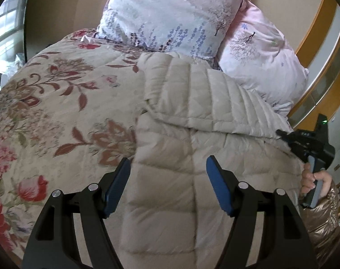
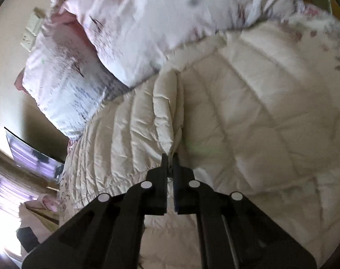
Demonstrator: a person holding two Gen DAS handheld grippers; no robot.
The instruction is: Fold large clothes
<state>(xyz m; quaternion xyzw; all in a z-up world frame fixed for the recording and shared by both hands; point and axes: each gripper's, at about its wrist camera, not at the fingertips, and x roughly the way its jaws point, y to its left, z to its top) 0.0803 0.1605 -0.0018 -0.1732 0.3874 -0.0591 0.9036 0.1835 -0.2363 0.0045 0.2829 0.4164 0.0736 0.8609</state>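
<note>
Only the left wrist view shows the whole layout: a cream padded coat (image 1: 192, 116) lies on a flowered bedspread (image 1: 46, 103) on the bed, its far end against two pale printed pillows (image 1: 170, 15). The left hand-held gripper (image 1: 168, 174) hangs over the coat with its blue pads (image 1: 117, 186) spread and nothing between them. At the right edge a hand (image 1: 313, 181) in a shiny gold sleeve (image 1: 324, 222) holds the right hand-held gripper (image 1: 282, 133).

Only the right wrist view shows that gripper (image 2: 170, 159) close up: its jaws are pressed together, pinching a ridge of the coat's fabric. The pillows crowd the coat's far edge, and a wall socket (image 2: 32, 33) sits beyond them.
</note>
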